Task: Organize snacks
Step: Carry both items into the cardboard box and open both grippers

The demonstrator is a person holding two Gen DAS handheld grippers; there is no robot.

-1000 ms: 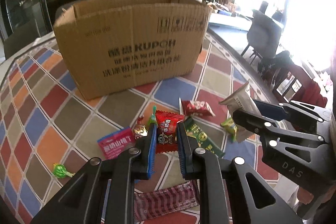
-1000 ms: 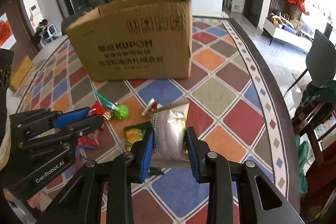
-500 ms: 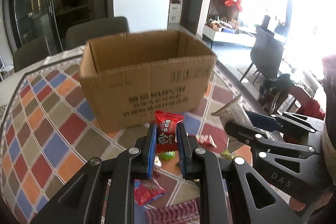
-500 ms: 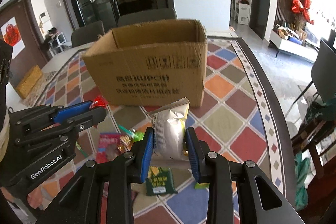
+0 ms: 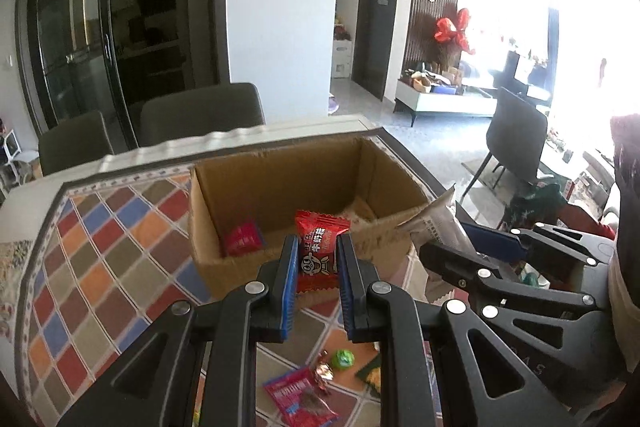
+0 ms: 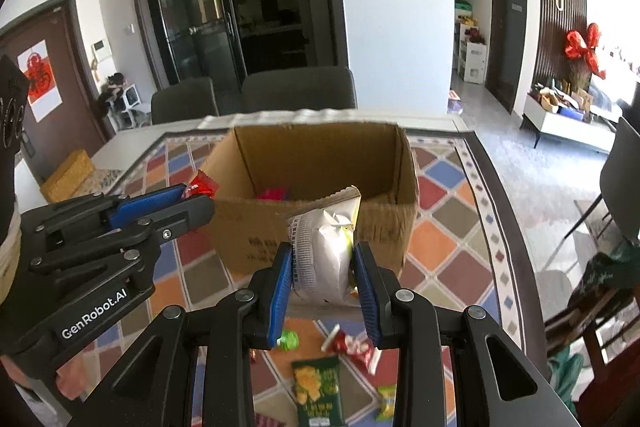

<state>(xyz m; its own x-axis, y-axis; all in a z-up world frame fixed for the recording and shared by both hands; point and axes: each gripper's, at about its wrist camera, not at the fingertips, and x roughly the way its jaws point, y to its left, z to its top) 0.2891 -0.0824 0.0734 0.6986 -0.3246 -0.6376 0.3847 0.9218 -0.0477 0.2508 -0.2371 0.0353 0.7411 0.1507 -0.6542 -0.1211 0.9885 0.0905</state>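
Observation:
My left gripper (image 5: 317,247) is shut on a red candy packet (image 5: 320,247), held in the air just before the near rim of the open cardboard box (image 5: 240,263). My right gripper (image 6: 322,255) is shut on a silver-white snack bag (image 6: 328,247), also raised at the box's (image 6: 384,227) near wall. A red packet (image 5: 242,239) lies inside the box. Each gripper shows in the other's view: the right one (image 5: 472,243) beside the left, the left one (image 6: 192,201) with its red packet (image 6: 202,185).
Loose snacks lie on the chequered tablecloth (image 5: 100,267) below: a pink packet (image 5: 298,395), a green sweet (image 5: 342,359), a green chip bag (image 6: 318,387), a red packet (image 6: 352,343). Grey chairs (image 6: 298,91) stand behind the table. The table edge runs along the right.
Both grippers have risen from the table with their packets and moved toward the box, so that its open inside now shows.

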